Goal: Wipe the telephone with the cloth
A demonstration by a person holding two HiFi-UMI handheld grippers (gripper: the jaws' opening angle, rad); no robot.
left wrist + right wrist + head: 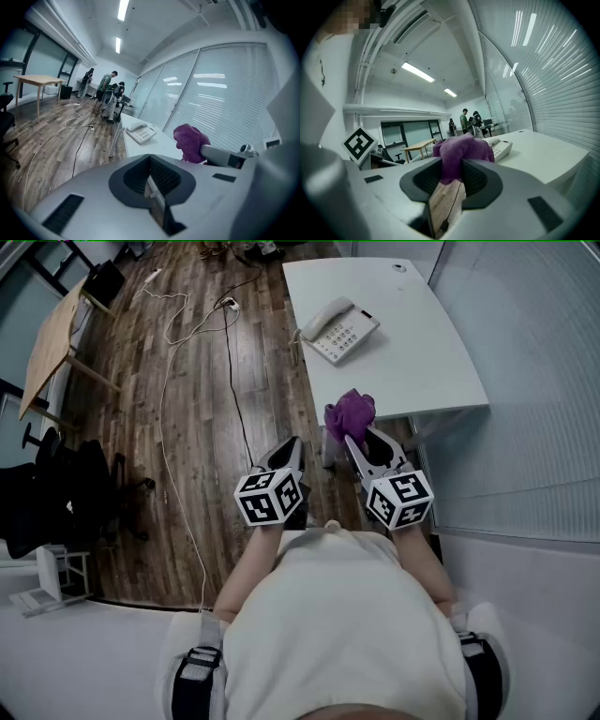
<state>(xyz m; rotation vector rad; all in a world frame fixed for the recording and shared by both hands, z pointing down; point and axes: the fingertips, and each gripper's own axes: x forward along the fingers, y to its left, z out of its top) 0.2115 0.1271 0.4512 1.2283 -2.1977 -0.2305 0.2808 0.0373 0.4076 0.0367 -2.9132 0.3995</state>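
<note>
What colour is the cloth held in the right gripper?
Purple. The cloth shows best in the right gripper view.

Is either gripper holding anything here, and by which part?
The right gripper pinches the purple cloth by its bunched lower end; the rest bulges past the jaws. The left gripper is shut, holding nothing.

We stand at the near end of the worktop (427,352), where the telephone (339,330) lies by the left edge. Our right gripper (359,435) holds the cloth (351,412) just short of the near edge, with our left gripper (290,448) beside it over the floor (202,512). Cables (165,427) trail to the left, with a table (47,343) and a chair (66,493) beyond them.
</note>
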